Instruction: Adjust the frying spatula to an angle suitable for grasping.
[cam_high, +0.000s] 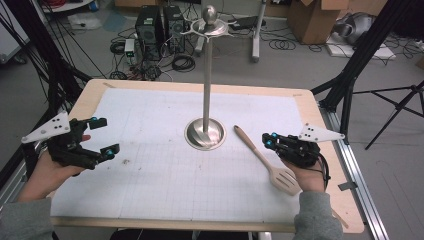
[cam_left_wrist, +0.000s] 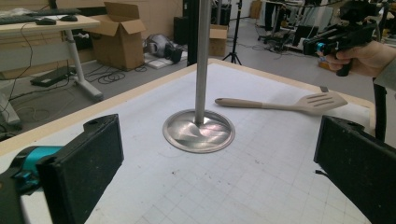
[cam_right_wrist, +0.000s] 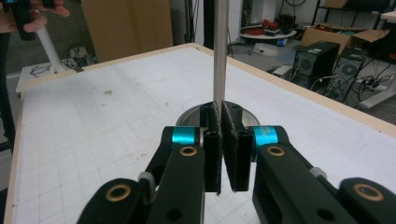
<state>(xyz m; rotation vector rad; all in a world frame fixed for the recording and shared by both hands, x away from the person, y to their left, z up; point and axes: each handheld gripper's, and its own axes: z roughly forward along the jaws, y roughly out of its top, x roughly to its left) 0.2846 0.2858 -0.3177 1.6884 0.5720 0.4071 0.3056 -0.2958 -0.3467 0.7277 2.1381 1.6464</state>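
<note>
A steel stand (cam_high: 205, 133) with a round base, a tall pole and hooks at its top rises from the middle of the white gridded mat (cam_high: 165, 175). A wooden slotted spatula (cam_high: 265, 160) lies flat to the right of the base, handle toward it. My right gripper (cam_high: 268, 140) hovers beside the spatula's blade, shut with nothing between its pads. In the right gripper view the right gripper (cam_right_wrist: 220, 116) points at the stand's pole (cam_right_wrist: 220, 51). My left gripper (cam_high: 105, 136) is held open over the mat's left side. Between the jaws of the left gripper (cam_left_wrist: 219, 172) show the base (cam_left_wrist: 198, 131) and the spatula (cam_left_wrist: 280, 103).
The mat covers a wooden table (cam_high: 327, 150) whose edges run close on all sides. Beyond the far edge the floor holds computer towers (cam_high: 159, 25), cables and cardboard boxes (cam_high: 312, 17). Black tripod legs (cam_high: 350, 75) stand off the table's right side.
</note>
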